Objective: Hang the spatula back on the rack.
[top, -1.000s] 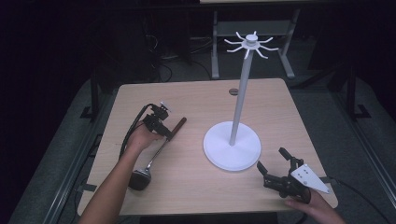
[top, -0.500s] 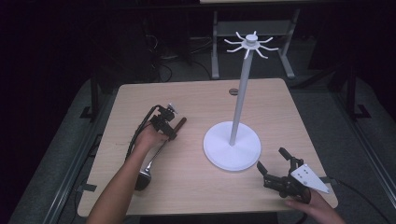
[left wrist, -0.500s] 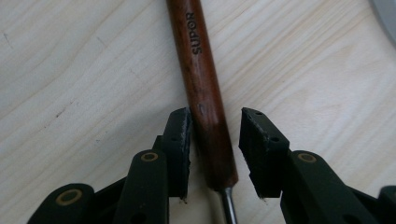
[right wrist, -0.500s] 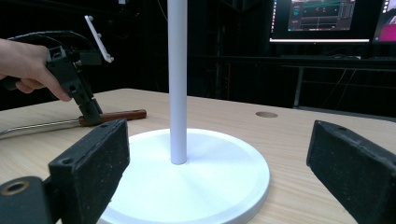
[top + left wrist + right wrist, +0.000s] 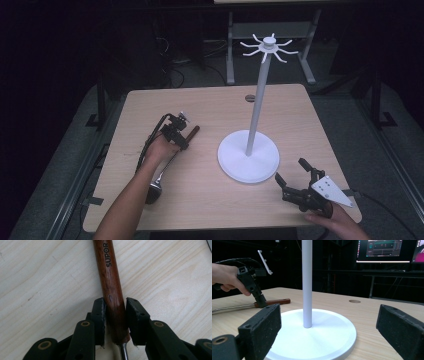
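At the left of the high view, my left gripper [image 5: 181,134] had its fingers around the ladle [image 5: 167,162].

I saw them in the left gripper view, just closing on the brown wooden handle [image 5: 111,287] near its metal end, one pad touching and the other a sliver off. The ladle lay flat on the wooden surface [image 5: 215,107], bowl toward the lower left edge. At lower right, my right gripper [image 5: 296,176] held its fingers wide apart and empty, facing the white stand [image 5: 249,155] at centre.
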The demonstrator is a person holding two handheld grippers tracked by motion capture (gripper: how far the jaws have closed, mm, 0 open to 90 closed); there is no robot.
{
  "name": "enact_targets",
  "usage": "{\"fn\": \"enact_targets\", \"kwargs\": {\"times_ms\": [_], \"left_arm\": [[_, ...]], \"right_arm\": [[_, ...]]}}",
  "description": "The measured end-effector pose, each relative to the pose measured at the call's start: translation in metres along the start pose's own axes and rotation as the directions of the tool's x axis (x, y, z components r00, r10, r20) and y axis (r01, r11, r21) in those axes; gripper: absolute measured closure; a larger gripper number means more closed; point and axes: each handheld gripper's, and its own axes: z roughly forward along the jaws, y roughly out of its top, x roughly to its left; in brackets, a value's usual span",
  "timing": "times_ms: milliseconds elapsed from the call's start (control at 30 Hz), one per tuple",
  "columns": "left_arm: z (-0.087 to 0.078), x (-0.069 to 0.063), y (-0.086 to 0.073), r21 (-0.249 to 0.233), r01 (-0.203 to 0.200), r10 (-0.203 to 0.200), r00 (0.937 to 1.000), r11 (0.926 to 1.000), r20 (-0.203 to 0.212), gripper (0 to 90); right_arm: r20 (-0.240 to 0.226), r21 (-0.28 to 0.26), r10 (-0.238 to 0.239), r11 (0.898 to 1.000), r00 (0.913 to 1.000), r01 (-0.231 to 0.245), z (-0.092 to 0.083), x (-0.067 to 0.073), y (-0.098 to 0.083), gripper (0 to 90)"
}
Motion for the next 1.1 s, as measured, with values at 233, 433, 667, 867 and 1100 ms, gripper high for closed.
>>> {"fn": "enact_targets", "kwargs": {"times_ms": [233,433,667,867,1100], "left_arm": [[-0.003,0.000,-0.002,-0.020,-0.003,0.003,0.9998,0.9998,-0.018,73.2],[-0.017,-0.001,-0.004,-0.064,-0.002,0.002,1.0000,0.9979,-0.001,73.2],[-0.043,-0.005,-0.008,-0.163,-0.004,0.010,0.9992,0.9865,0.038,73.2],[-0.066,-0.009,-0.014,-0.266,-0.011,0.027,0.9980,0.9638,0.057,73.2],[-0.089,-0.011,-0.024,-0.394,0.004,0.028,0.9967,0.9192,0.076,73.2]], "right_arm": [[0.000,0.001,0.002,1.000,1.0000,-0.002,0.000,0.000,0.000,5.5],[0.000,0.000,0.000,1.000,1.0000,0.000,0.000,0.000,0.000,5.5],[0.000,0.000,-0.001,1.000,1.0000,0.001,0.000,0.000,0.000,5.5],[0.000,0.000,-0.001,1.000,1.0000,0.001,0.000,0.000,0.000,5.5],[0.000,0.000,-0.001,1.000,1.0000,0.001,0.000,0.000,0.000,5.5]]}}
